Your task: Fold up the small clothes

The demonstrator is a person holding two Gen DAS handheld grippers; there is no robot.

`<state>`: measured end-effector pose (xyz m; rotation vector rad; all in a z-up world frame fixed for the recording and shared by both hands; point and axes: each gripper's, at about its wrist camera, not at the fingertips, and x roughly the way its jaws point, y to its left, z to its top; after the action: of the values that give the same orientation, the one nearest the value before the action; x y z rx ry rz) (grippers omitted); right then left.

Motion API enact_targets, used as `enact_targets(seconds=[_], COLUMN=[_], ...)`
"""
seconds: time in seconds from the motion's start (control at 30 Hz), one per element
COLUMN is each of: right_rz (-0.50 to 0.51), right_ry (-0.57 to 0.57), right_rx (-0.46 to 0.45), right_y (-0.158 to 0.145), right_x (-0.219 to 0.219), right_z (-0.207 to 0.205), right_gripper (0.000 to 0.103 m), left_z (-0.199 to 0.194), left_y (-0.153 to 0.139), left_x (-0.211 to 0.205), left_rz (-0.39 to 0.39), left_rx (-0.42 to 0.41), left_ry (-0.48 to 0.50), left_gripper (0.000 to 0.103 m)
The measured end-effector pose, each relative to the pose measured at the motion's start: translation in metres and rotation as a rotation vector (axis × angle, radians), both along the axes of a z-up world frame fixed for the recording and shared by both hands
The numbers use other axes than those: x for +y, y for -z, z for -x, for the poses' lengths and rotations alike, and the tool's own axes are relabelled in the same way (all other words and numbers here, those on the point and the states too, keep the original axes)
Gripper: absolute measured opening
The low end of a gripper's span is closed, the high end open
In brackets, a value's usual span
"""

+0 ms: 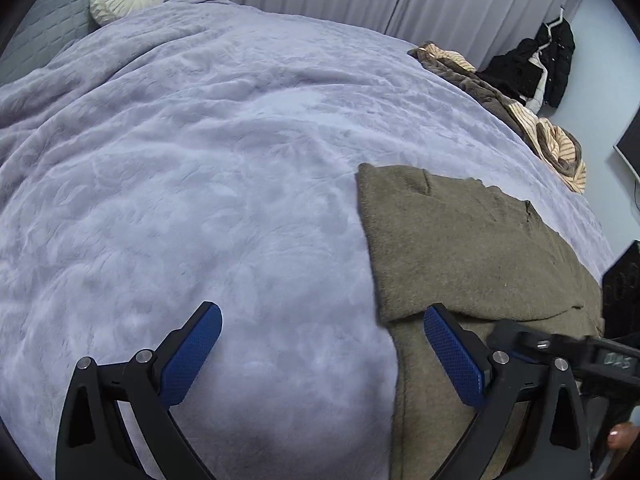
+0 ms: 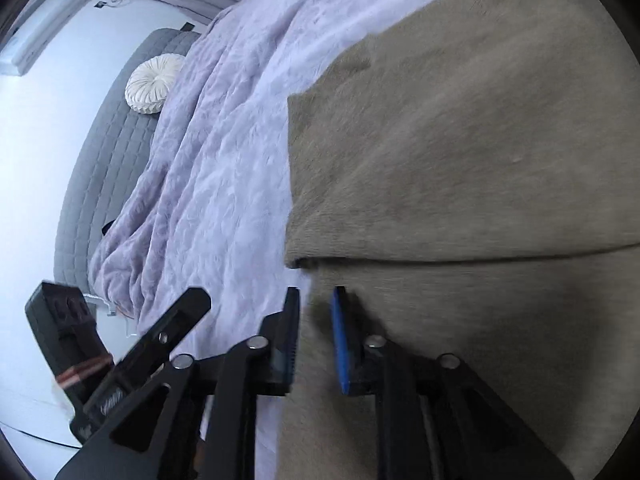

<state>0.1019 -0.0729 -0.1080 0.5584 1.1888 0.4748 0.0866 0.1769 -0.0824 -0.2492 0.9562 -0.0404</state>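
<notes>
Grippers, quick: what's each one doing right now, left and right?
Left gripper: open wide, holding nothing.
Right gripper: narrowly open at the olive garment's edge, gripping nothing.

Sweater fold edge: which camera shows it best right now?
The right wrist view: the sweater fills it, the fold edge running just ahead of the right gripper. The left wrist view shows the sweater smaller, at the right.

An olive-brown knit garment [image 1: 472, 248] lies flat on the lavender bed cover [image 1: 200, 160], filling the lower right of the left wrist view. Its upper layer is folded over, leaving a straight fold edge across the lower part.
</notes>
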Motion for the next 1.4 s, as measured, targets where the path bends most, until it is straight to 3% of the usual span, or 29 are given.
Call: enact_targets(seconds=[0.03, 0.13, 0.2, 0.3, 0.33, 0.43, 0.5, 0.57, 0.67, 0.73, 0.83, 0.97, 1.07, 1.13, 1.3, 1.37, 1.4], right_rz=[0.008, 0.074, 0.079, -0.034, -0.057, 0.014, 0.128, 0.234, 0.173, 0.203, 0.206, 0.243, 0.295, 0.206, 0.099, 0.060, 0.034], right_ry=[0.058, 0.315, 0.473, 0.620, 0.642, 0.589, 0.533, 0.512, 0.536, 0.574, 0.561, 0.457, 0.450, 0.495, 0.529, 0.536, 0.541], right_rx=[-0.026, -0.062, -0.039, 0.028, 0.036, -0.003, -0.099, -0.101, -0.001, -0.014, -0.121, -0.151, -0.046, -0.023, -0.029, -0.044, -0.054], right_y=[-0.008, -0.025, -0.024, -0.006, 0.000, -0.005, -0.021, -0.022, -0.005, -0.014, -0.036, -0.040, -0.013, -0.005, -0.014, -0.019, -0.021], right_x=[-0.028, -0.116, -0.172, -0.220, -0.227, -0.222, -0.217, -0.220, -0.242, -0.254, -0.247, -0.227, -0.222, -0.236, -0.263, -0.266, -0.268], right_z=[0.007, 0.021, 0.028, 0.028, 0.024, 0.002, -0.006, -0.010, -0.003, 0.014, 0.026, 0.006, -0.005, 0.010, 0.058, 0.076, 0.085], right_gripper=[0.062, 0.062, 0.062, 0.061, 0.055, 0.007, 0.007, 0.007, 0.011, 0.012, 0.016, 0.016, 0.016, 0.016, 0.019, 0.043, 0.049], left_z=[-0.006, -0.024, -0.035, -0.046, -0.047, -0.050, -0.051, -0.052, -0.049, -0.047, -0.050, -0.057, -0.052, -0.042, -0.026, -0.016, -0.012], left_y=[-0.001, 0.001, 0.007, 0.018, 0.021, 0.026, 0.031, 0.037, 0.033, 0.024, 0.014, 0.027, 0.047, 0.045, 0.026, 0.014, 0.009], left_x=[-0.008, -0.029, -0.037, -0.044, -0.044, -0.042, -0.043, -0.043, -0.034, -0.027, -0.031, -0.059, -0.067, -0.059, -0.043, -0.046, -0.050], left_rz=[-0.017, -0.040, -0.044, -0.077, -0.080, -0.086, -0.131, -0.192, -0.160, -0.145, -0.110, -0.188, -0.255, -0.223, -0.192, -0.163, -0.144], left_rx=[-0.007, -0.006, 0.009, 0.049, 0.057, 0.073, 0.082, 0.100, 0.096, 0.077, 0.055, 0.086, 0.124, 0.111, 0.109, 0.089, 0.082], left_ry=[0.011, 0.033, 0.038, 0.017, 0.007, -0.022, -0.024, -0.024, -0.031, -0.038, -0.017, 0.033, 0.061, 0.056, 0.020, 0.019, 0.022], left_gripper=[0.101, 0.101, 0.101, 0.101, 0.101, 0.101, 0.101, 0.101, 0.101, 0.101, 0.101, 0.101, 0.102, 0.102, 0.102, 0.102, 0.102])
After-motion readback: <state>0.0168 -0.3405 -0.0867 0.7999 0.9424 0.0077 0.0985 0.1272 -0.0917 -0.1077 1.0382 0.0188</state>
